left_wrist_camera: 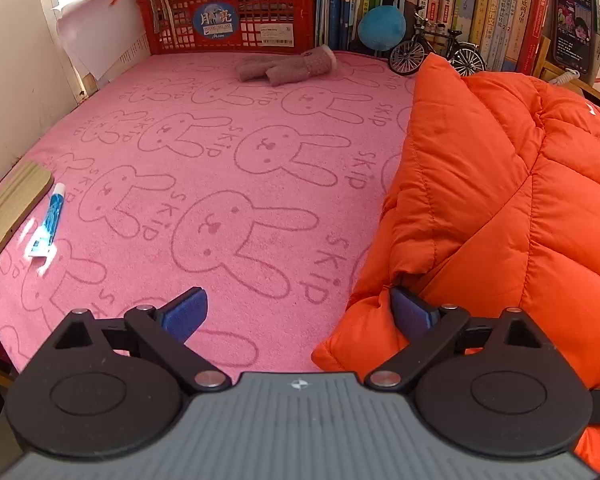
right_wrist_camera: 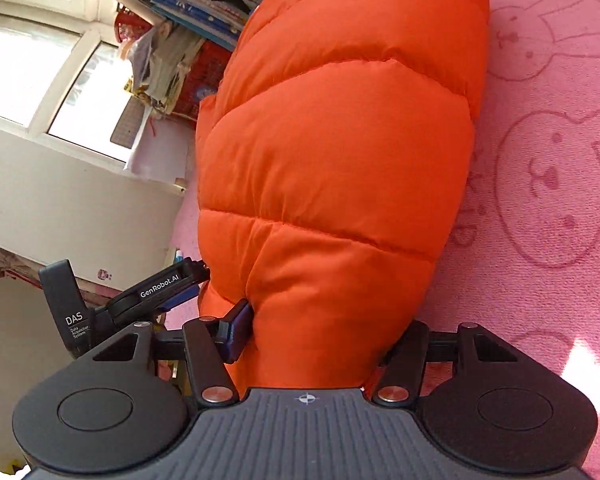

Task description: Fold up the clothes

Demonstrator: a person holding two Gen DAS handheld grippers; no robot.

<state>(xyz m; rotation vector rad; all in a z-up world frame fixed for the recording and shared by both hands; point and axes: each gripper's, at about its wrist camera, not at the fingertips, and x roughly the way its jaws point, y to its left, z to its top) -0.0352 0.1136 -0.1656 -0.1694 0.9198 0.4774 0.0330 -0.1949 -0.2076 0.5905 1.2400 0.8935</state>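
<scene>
pink bunny towel [left_wrist_camera: 204, 184] under orange puffer jacket [left_wrist_camera: 500, 200]; left gripper [left_wrist_camera: 296, 312] wide, beside jacket edge; right gripper [right_wrist_camera: 320, 340] apparently clamped on jacket; gloves [left_wrist_camera: 288, 66] well beyond jacket.

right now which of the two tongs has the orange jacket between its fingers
The right tongs: the jacket bulges between both fingers. The left tongs stand wide over the pink towel, with only one finger against the jacket's edge.
</scene>
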